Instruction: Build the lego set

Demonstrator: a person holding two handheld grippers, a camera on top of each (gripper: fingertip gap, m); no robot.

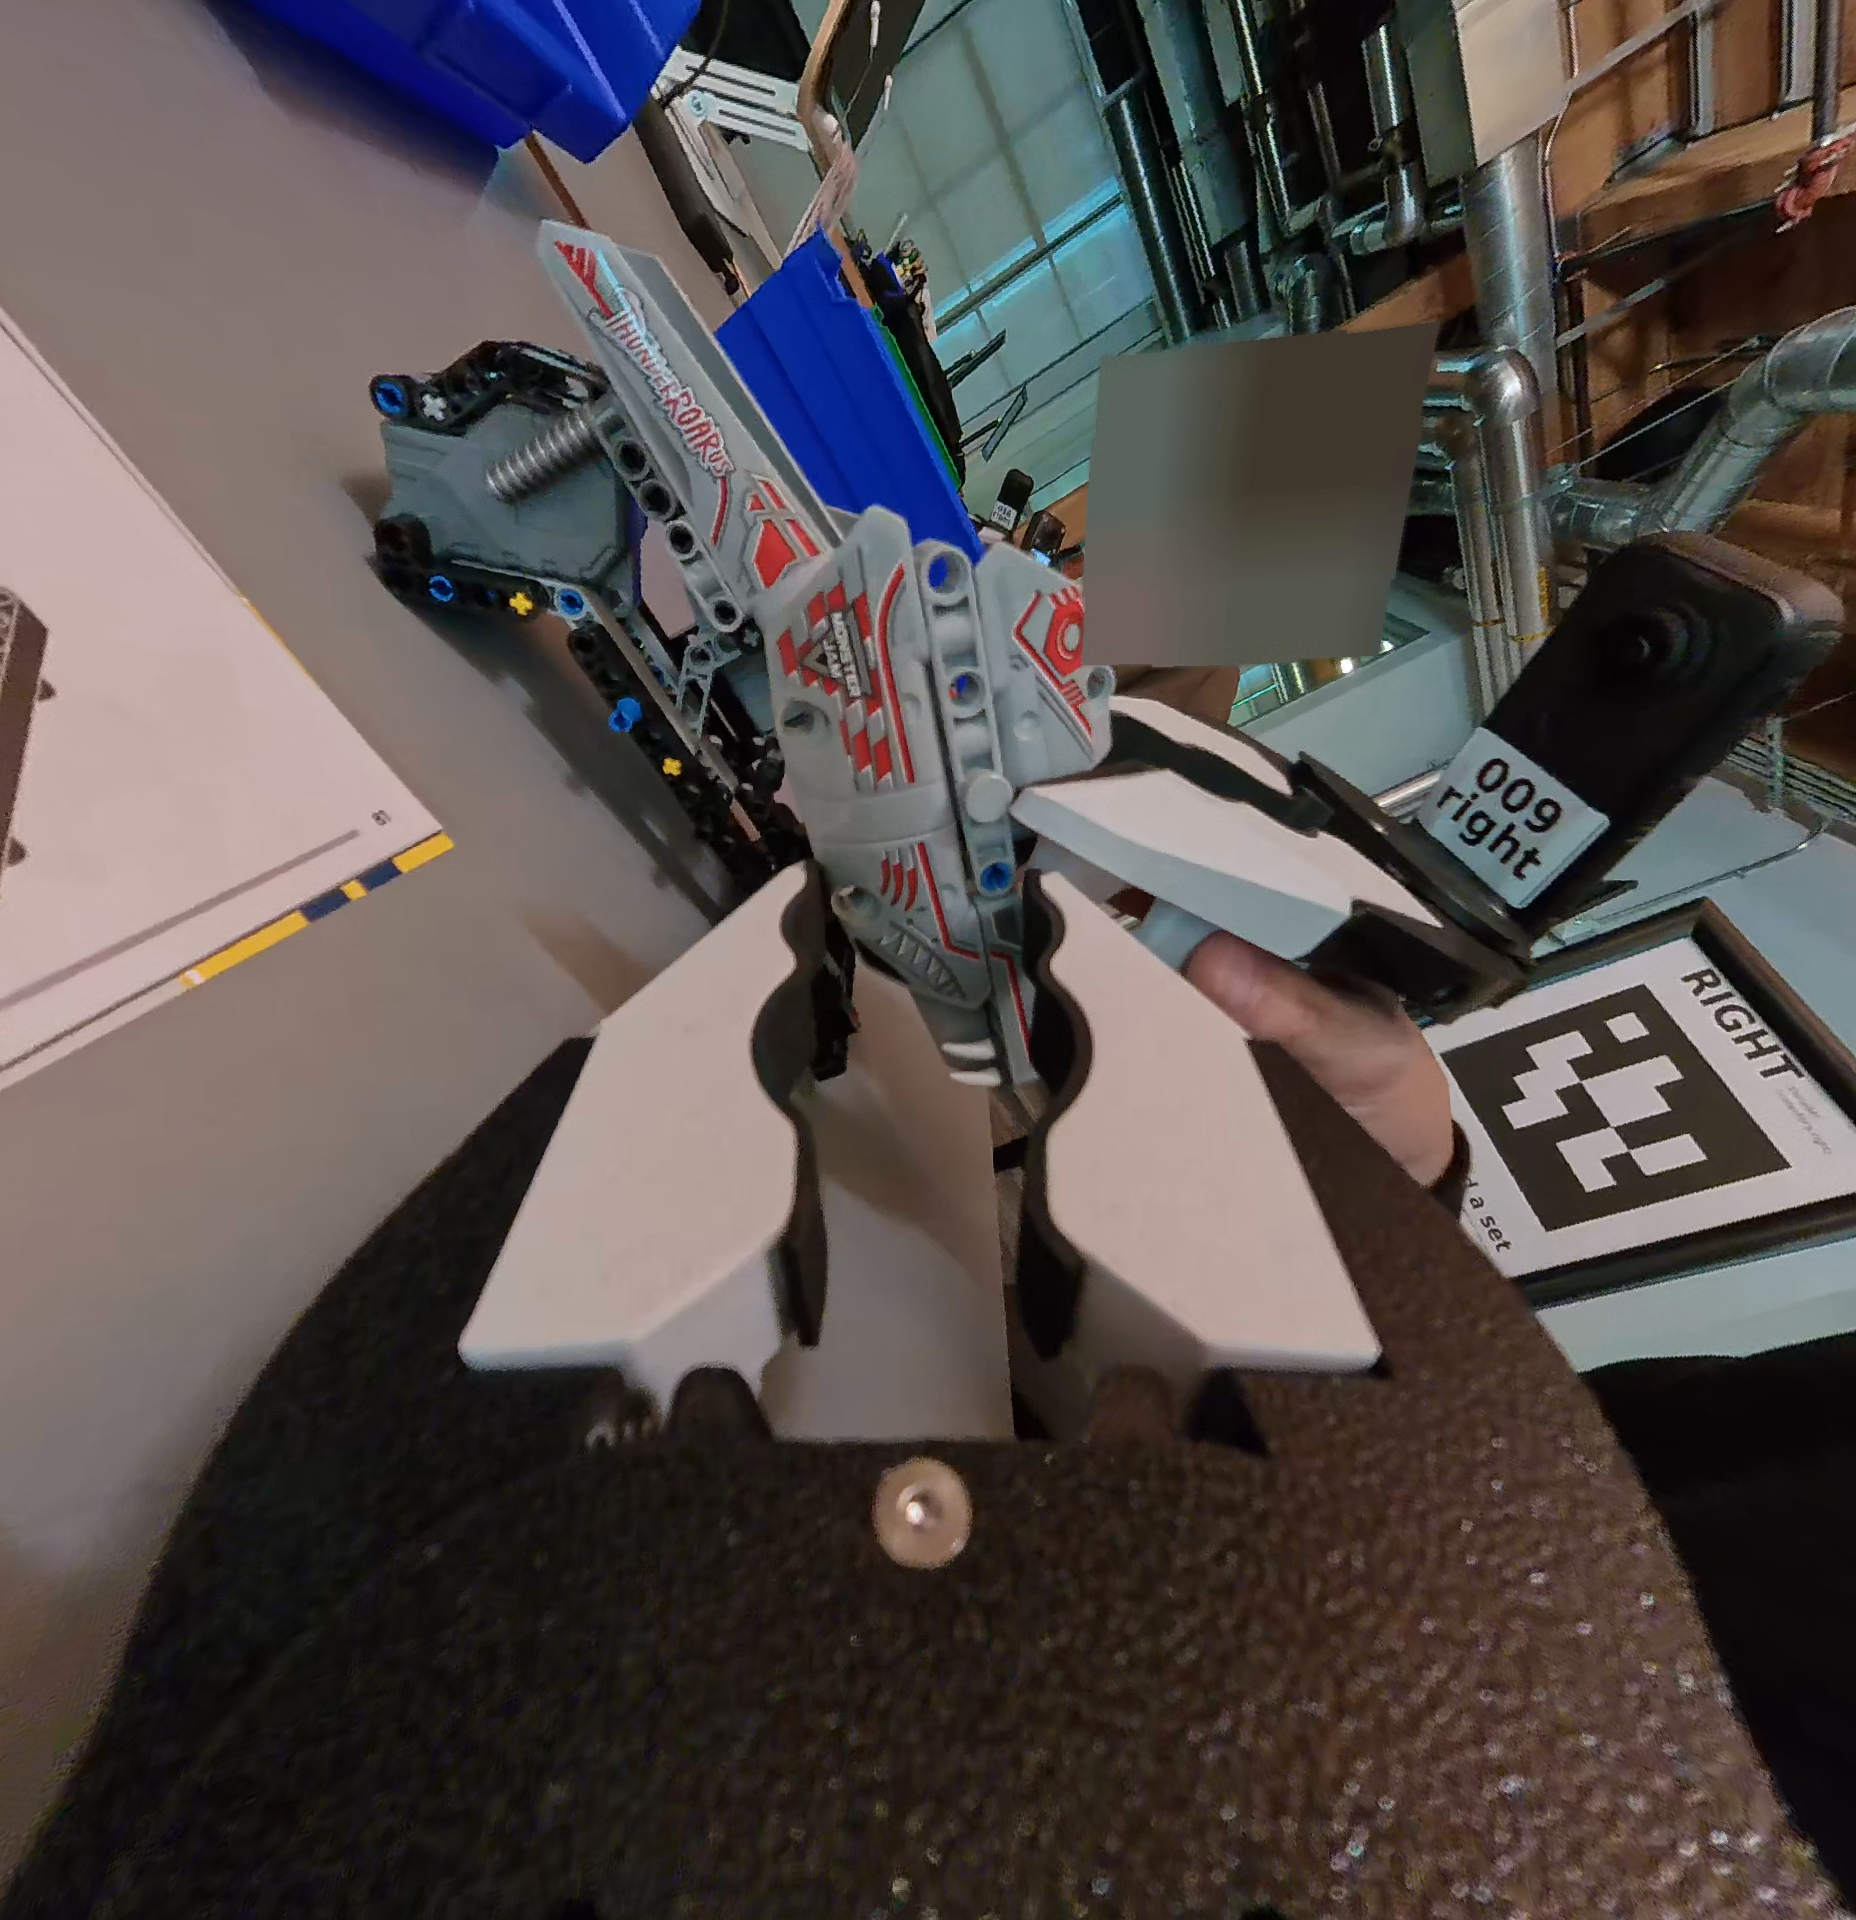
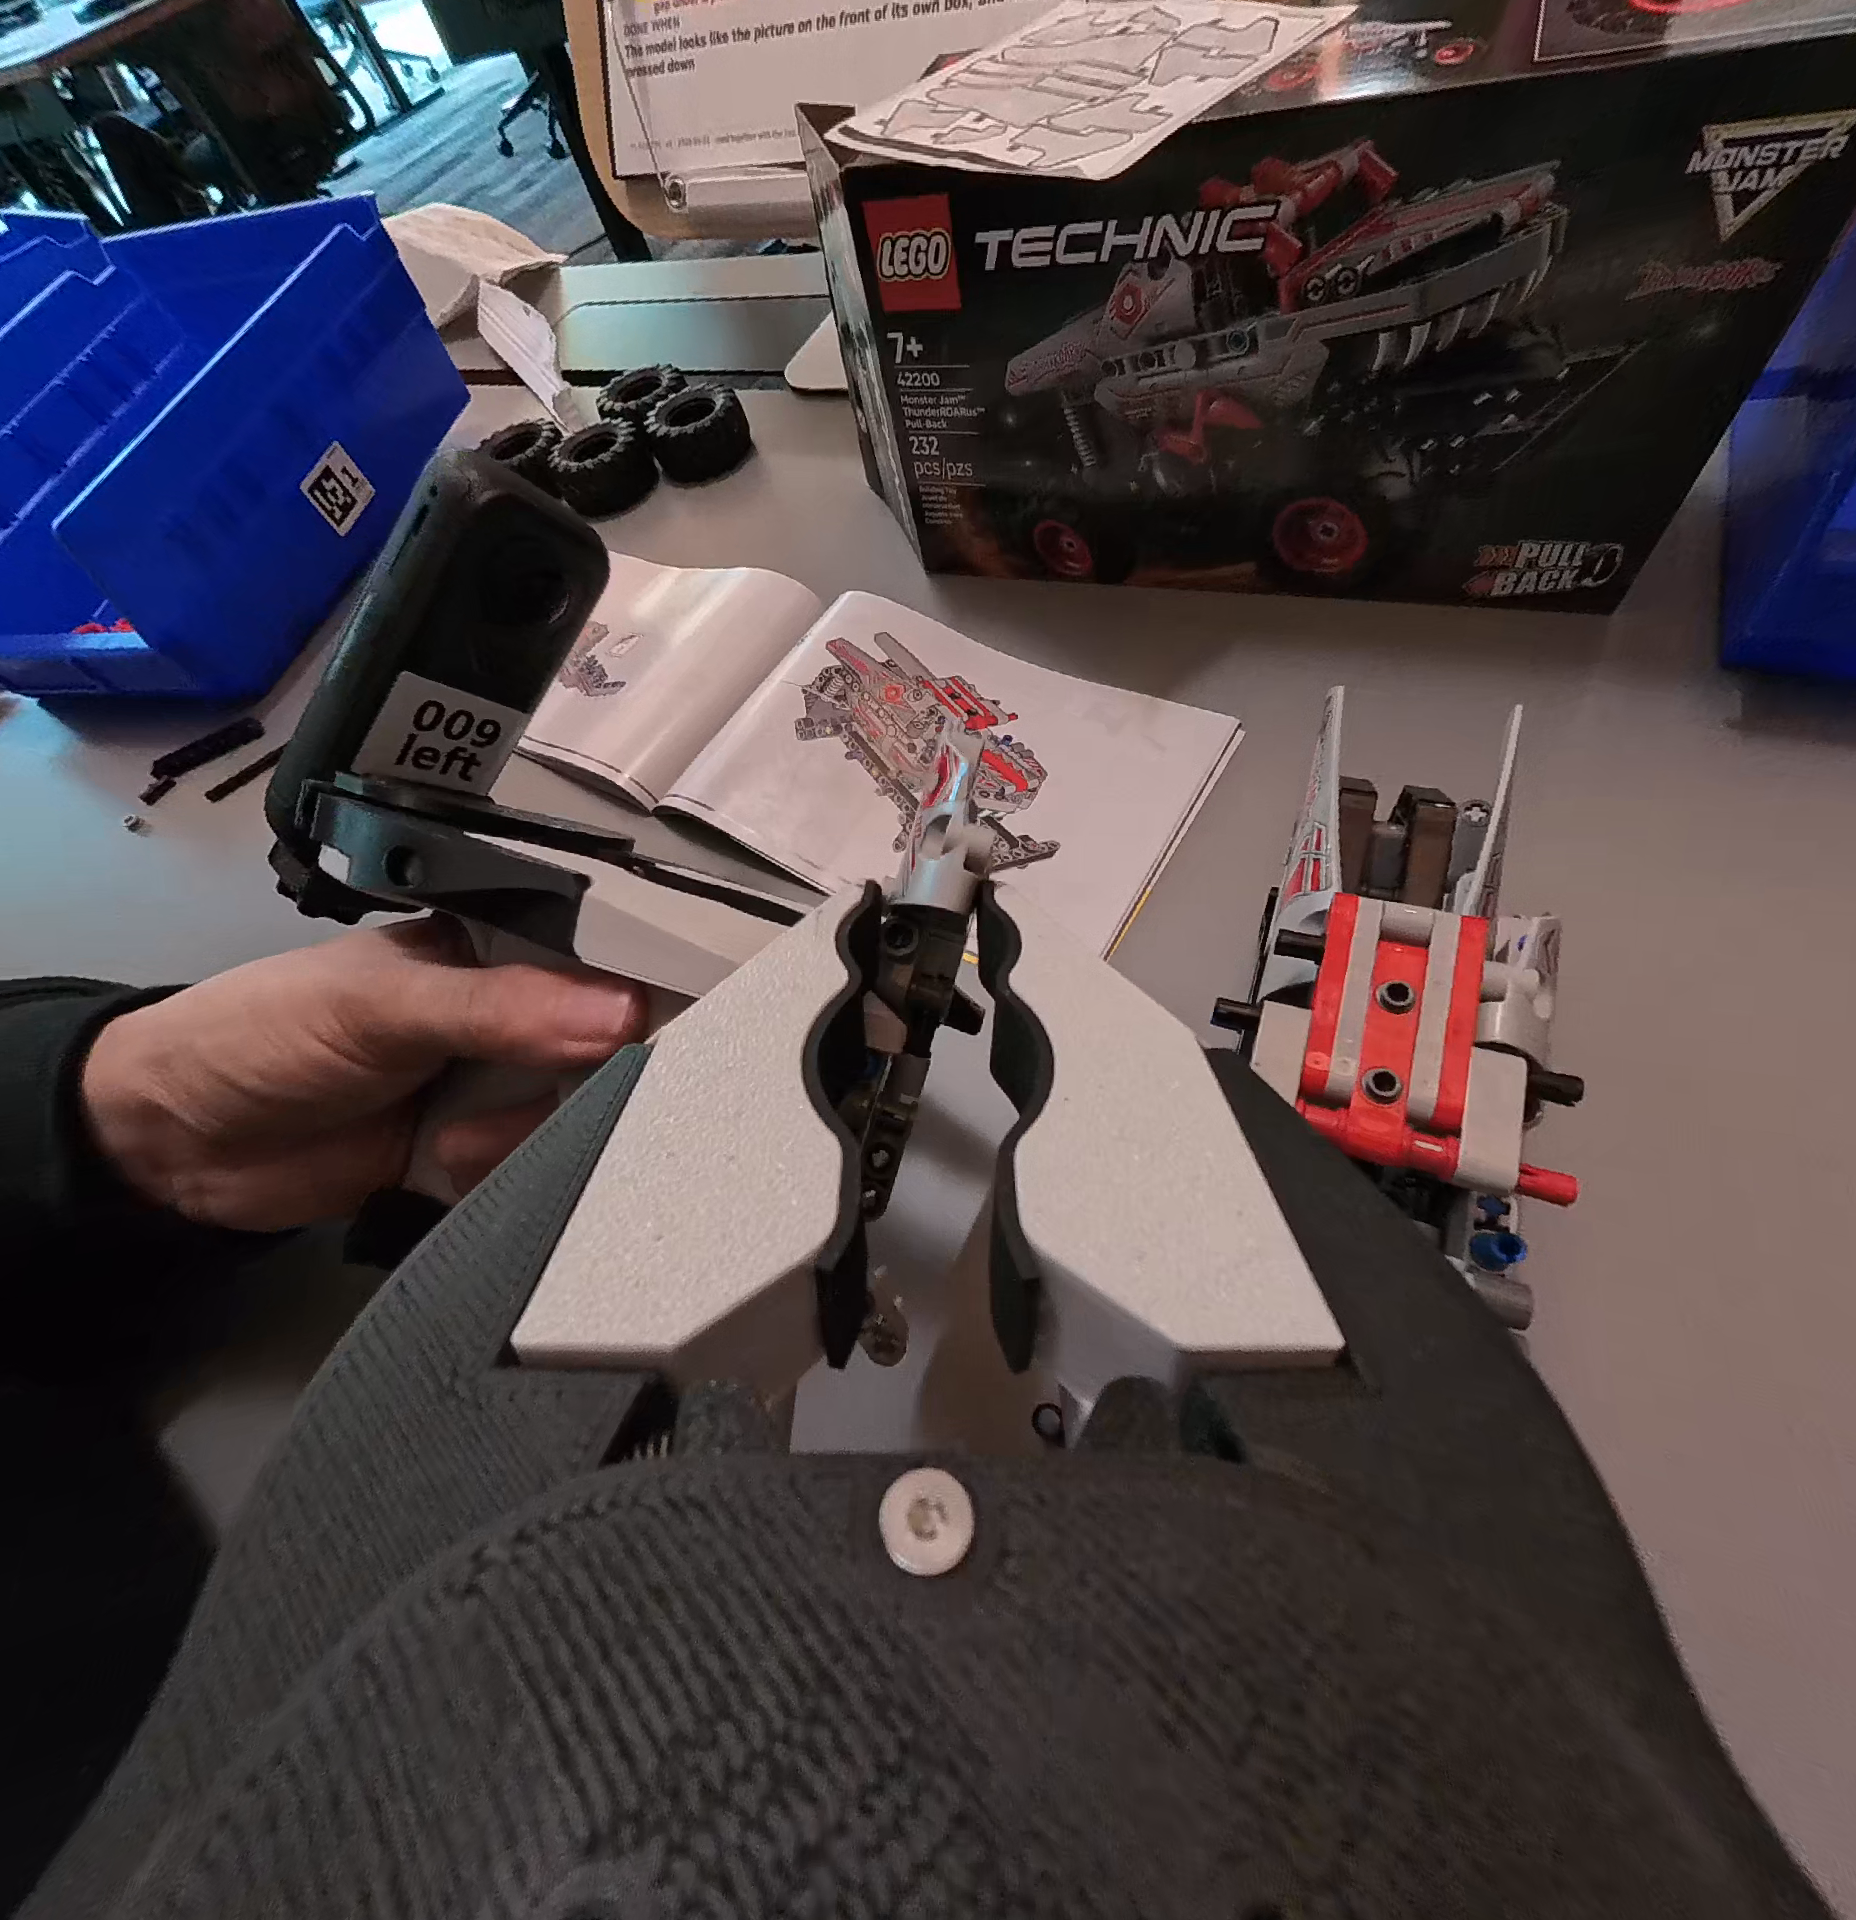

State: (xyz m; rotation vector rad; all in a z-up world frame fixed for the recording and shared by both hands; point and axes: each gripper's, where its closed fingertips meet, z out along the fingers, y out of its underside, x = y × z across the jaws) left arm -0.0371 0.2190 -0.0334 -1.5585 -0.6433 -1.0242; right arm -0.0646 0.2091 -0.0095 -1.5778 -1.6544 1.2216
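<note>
1. Left wrist view: the left gripper [image 1: 929, 904] is clenched on the grey-and-red panel assembly [image 1: 882, 748], its two pale fingers [image 1: 685, 1101] pinching the lower, toothed end of that piece.
2. The assembly rises tilted between the fingers, held up off the grey table [image 1: 176, 312]; a long grey side panel [image 1: 643, 364] with red markings sticks up and to the left.
3. Behind it sits a dark chassis piece [image 1: 508, 488] with a silver spring and blue pins; I cannot tell whether it is joined to the held part.
4. The right gripper [image 1: 1163, 842] comes in from the right, fingertips touching the assembly's right edge, with a person's hand [image 1: 1329, 1049] on its handle.
5. The instruction booklet [image 1: 176, 727] lies at the left, a blue bin [image 1: 488, 52] at the top.
6. Right wrist view: the right gripper [image 2: 929, 904] grasps a narrow stack of grey and black parts [image 2: 903, 997], the tips nipped close on a silvery piece.
7. The left gripper [image 2: 695, 935] meets it from the left, a hand [image 2: 332, 1060] wrapped around its handle.
8. On the table [image 2: 1682, 935], just right of the fingers, stands a red-and-grey truck body section [image 2: 1402, 1039].
9. The open booklet [image 2: 851, 727] lies beyond the tips, the set's box [image 2: 1267, 364] behind it, four black tyres [image 2: 633, 436] beside blue bins [image 2: 228, 468].
</note>
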